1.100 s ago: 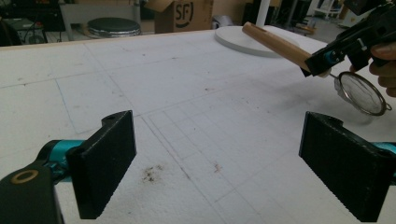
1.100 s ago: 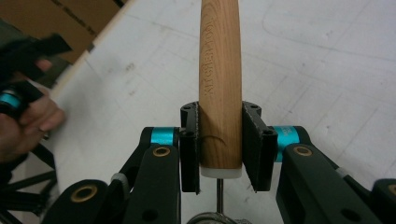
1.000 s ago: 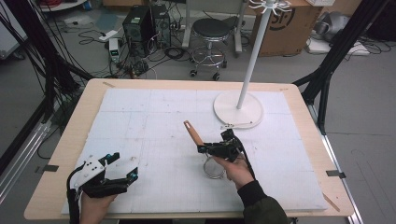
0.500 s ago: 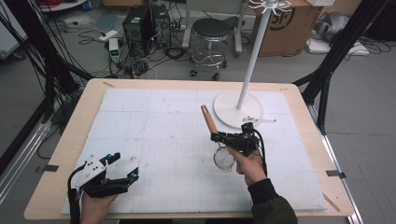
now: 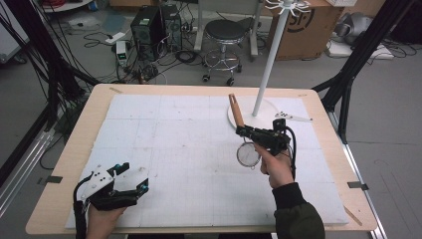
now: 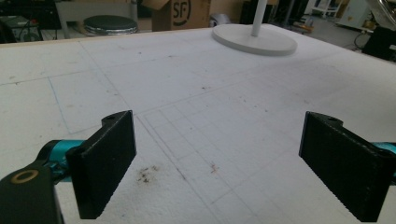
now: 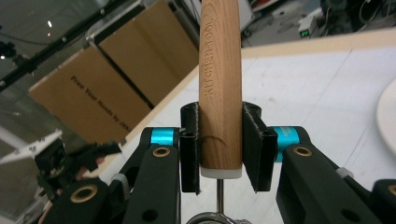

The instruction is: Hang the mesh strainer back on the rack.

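High view: a light wooden table (image 5: 74, 149) covered by a white gridded foam sheet (image 5: 174, 144); the right gripper (image 5: 242, 130), held in the person's right hand (image 5: 276, 167) above the right half of the sheet, is clenched on the brown wooden handle (image 5: 235, 110) of a small round metal mesh strainer (image 5: 247, 156); the handle rises up and away from the person, its top overlapping the round white base (image 5: 263, 115) of a white pole stand (image 5: 271, 55), while the mesh bowl hangs below the gripper, over the sheet just beside the hand. A small white flat part (image 5: 293, 117) lies on the sheet just right of the base. The left gripper (image 5: 134, 185), held low at the near left corner of the sheet, stands released, its jaws wide apart.

Right gripper view: the two black jaws press on either side of the handle (image 7: 219, 84) near its lower end; the handle bears the stamped words KITCHEN TOOL; a thin metal shaft (image 7: 218, 193) runs down from its white end cap; the left gripper (image 7: 70, 163) appears farther off at lower left.

Left gripper view: the black jaws stand far apart over the foam sheet (image 6: 196, 107), nothing between them; small dark specks (image 6: 147, 173) mark the sheet; the round white base (image 6: 254, 39) sits at the far side.
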`<move>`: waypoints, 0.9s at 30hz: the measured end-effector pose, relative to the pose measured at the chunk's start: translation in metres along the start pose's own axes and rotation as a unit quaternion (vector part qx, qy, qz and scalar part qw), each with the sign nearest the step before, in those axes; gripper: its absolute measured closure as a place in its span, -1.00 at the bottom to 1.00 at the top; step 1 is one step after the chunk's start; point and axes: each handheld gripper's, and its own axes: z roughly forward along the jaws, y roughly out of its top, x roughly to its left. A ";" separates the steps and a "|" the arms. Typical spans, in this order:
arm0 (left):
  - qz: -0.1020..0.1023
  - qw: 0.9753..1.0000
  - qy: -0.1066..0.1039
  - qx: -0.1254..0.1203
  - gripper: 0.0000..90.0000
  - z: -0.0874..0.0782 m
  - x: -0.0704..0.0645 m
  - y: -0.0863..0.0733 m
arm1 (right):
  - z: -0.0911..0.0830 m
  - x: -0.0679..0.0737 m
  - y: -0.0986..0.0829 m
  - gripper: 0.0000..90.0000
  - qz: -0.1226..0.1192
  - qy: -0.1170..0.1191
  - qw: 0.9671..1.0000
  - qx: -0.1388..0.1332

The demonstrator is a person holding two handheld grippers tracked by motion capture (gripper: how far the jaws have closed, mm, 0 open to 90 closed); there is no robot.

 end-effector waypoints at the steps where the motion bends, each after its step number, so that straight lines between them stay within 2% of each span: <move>1: 0.000 1.000 -0.003 0.000 -0.74 0.001 0.000 0.000 | -0.001 0.000 0.003 0.58 -0.001 -0.002 1.000 -0.007; 8: 0.000 1.000 -0.009 0.001 -0.74 0.004 -0.001 0.001 | -0.010 0.008 0.023 0.58 -0.028 -0.013 0.998 -0.049; 16: -0.003 1.000 -0.007 -0.001 -0.74 0.002 0.000 0.000 | -0.016 0.014 0.044 0.58 -0.037 -0.012 0.996 -0.075; 19: -0.005 1.000 -0.010 -0.004 -0.74 0.001 -0.001 0.001 | -0.019 0.015 0.050 0.58 -0.044 -0.020 0.994 -0.094; 23: -0.004 1.000 -0.014 0.000 -0.74 0.004 0.000 0.001 | -0.020 0.011 0.060 0.58 -0.047 -0.018 0.992 -0.116; 27: -0.009 1.000 -0.019 -0.002 -0.74 0.005 0.001 0.001 | -0.021 0.005 0.073 0.58 -0.040 -0.018 0.991 -0.130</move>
